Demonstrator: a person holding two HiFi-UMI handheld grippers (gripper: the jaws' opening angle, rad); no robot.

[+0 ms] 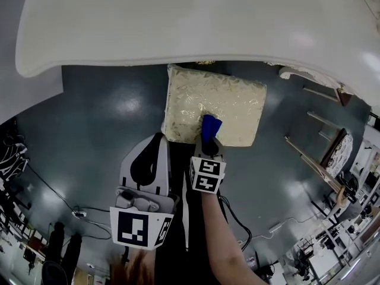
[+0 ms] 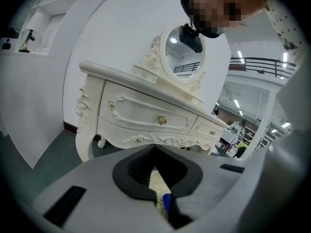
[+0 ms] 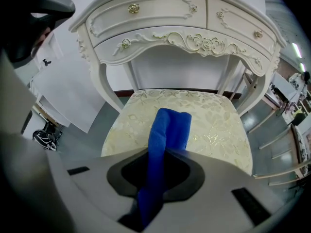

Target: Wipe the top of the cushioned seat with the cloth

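Gripping a bright blue cloth (image 3: 167, 127), the right gripper (image 1: 208, 142) has its jaws clamped on the fabric. The cloth's free end hangs forward over the near edge of the pale gold, floral-patterned cushioned seat (image 1: 234, 100); whether it touches the fabric cannot be told. The seat's far side is tucked under a white carved dressing table (image 1: 178, 22) with gold drawer knobs. The left gripper (image 1: 157, 141) sits just beside the right one, off the seat's near left corner, above the glossy dark grey floor (image 1: 89, 129). Its jaws are drawn together with nothing between them.
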